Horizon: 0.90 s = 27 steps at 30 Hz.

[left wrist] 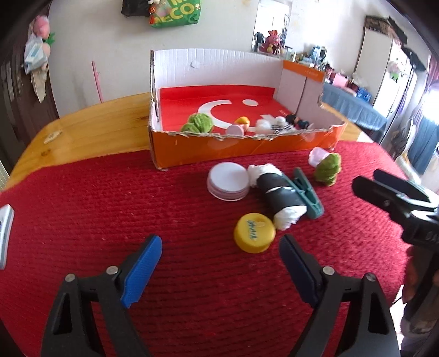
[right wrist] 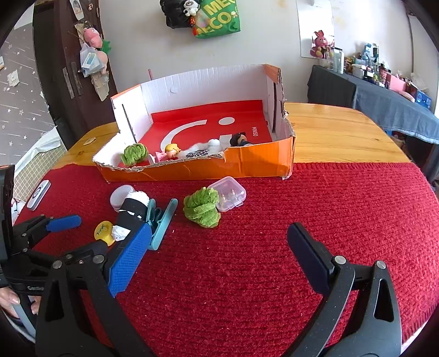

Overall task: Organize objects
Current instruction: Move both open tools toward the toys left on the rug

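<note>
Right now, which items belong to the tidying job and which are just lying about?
Job: orange box, yellow cap, black-wrapped roll, teal clip, white discs, green plush, clear case.
Lying about: white device, green bag.

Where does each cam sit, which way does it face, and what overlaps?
Left wrist: on the left gripper, angled down over the red mat at the yellow cap; the open jaws and right gripper show.
Right wrist: on the right gripper, facing the green plush; open jaws, left gripper, fingers show.
Shared: orange box, cap, plush, mat.
</note>
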### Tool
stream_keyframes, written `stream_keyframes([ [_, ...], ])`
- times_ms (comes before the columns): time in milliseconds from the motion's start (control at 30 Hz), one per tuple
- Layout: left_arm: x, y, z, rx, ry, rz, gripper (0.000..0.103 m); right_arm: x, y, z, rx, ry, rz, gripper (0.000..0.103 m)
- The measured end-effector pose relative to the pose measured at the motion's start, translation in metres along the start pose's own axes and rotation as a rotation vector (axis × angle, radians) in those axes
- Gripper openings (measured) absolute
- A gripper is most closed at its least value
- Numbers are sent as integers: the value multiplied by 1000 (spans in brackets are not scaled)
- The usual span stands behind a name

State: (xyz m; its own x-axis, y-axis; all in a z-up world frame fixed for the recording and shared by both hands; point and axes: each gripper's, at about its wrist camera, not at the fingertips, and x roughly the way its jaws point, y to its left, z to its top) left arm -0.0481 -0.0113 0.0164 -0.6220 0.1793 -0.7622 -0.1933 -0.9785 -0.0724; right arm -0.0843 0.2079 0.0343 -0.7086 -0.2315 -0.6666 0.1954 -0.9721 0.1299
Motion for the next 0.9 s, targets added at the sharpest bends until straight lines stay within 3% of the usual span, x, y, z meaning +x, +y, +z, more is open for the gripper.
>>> stream_keyframes([
  [333, 8, 19, 13, 12, 21, 33, 89, 18, 0, 5, -22, 62, -18, 101],
  [467, 9, 20, 14, 37, 22, 15, 80, 28, 0, 8, -33, 94, -27, 100],
  [667, 7, 17, 11, 55, 0, -11, 70, 38, 4, 12, -28, 124, 6, 83],
  [900, 5, 16, 11, 51, -17, -47, 46, 47, 10, 14, -26, 147, 37, 65],
])
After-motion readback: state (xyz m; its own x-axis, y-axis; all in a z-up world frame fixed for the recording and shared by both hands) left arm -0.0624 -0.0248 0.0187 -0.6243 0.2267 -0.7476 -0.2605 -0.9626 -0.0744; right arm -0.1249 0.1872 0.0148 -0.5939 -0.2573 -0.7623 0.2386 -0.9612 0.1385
